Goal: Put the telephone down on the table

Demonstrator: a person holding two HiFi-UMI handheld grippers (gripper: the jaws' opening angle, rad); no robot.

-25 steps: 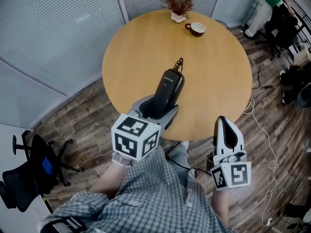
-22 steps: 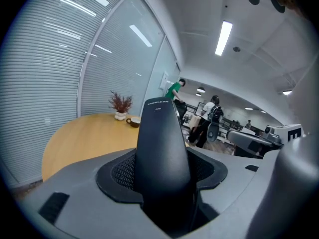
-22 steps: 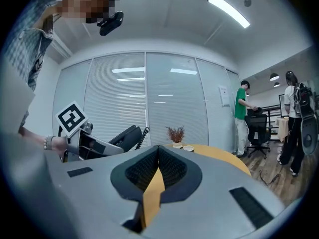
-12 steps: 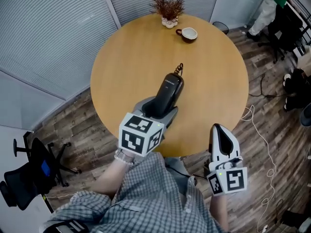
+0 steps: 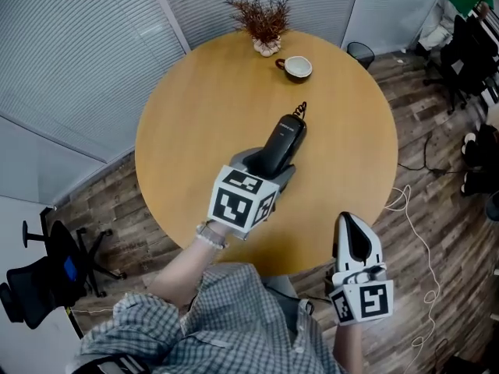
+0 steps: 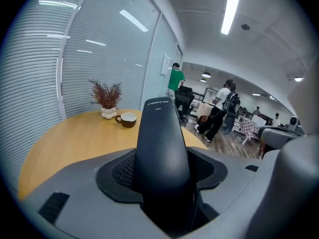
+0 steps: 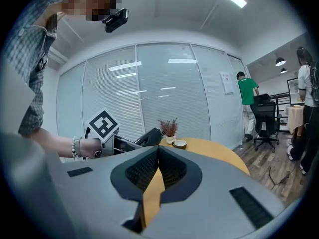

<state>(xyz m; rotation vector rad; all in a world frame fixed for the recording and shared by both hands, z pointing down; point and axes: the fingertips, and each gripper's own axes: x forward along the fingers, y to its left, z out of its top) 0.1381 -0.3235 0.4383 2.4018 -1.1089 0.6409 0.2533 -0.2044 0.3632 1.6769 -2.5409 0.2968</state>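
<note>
your left gripper (image 5: 267, 162) has carried the telephone (image 5: 285, 137) further in over the table (image 5: 195, 115), from near the front edge to about the middle, so the set-down looks close. it seems to hang above the wood, not yet resting. the jaws pinch the handset's lower end. the phone is smooth black plastic, slim and curved, with a coiled cord (image 5: 302, 109) at its tip. the round tabletop is matte tan. your right gripper (image 5: 349, 223) is pressed together, empty, off the table's edge.

Surface: round wooden table (image 5: 195, 131), honey-coloured top, on dark plank floor (image 5: 117, 201) | Far edge: potted dried plant (image 5: 264, 23), small white pot | Just beside it: brown cup (image 5: 297, 68), white inside, upright
</note>
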